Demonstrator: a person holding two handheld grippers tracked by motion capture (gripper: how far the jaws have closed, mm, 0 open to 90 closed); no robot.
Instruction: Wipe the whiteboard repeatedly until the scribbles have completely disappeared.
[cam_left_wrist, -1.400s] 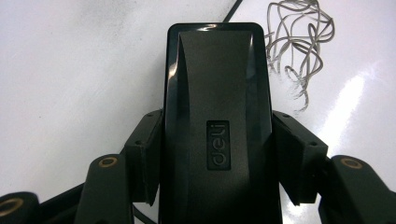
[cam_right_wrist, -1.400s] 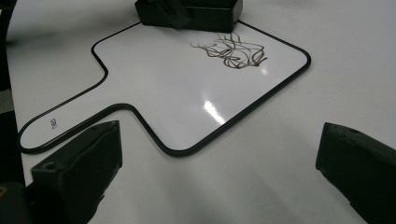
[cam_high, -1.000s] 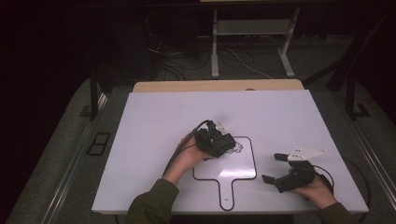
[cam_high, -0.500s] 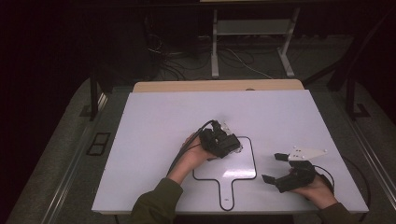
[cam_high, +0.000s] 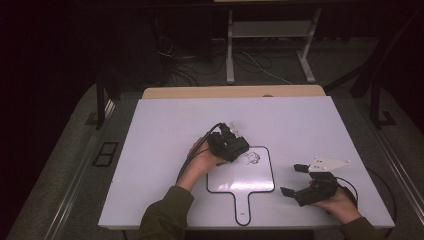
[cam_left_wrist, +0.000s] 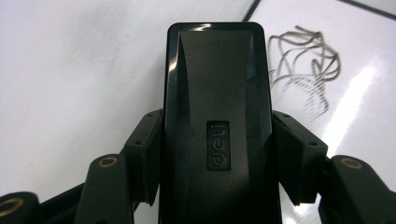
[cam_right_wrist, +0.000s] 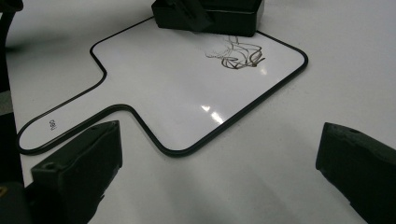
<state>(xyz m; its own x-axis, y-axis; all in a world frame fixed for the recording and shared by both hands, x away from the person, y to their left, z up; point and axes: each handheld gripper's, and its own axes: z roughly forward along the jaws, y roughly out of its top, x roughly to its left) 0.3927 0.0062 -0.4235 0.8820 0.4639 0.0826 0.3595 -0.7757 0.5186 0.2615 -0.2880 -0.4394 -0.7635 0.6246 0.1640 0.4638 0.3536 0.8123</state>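
Eraser (cam_left_wrist: 217, 126), black, sits squeezed between both jaws of the left gripper (cam_high: 231, 145) at the top left corner of the small whiteboard (cam_high: 250, 180), just beside a grey scribble (cam_high: 253, 158), while the right gripper (cam_high: 295, 179) rests well apart, jaws wide open.

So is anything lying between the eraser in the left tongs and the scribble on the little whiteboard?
Nothing visible. The left tongs are shut on the black eraser, whose front end sits just short of the scribble. Only bare whiteboard surface lies between them. The right tongs rest open on the table, off to the side.
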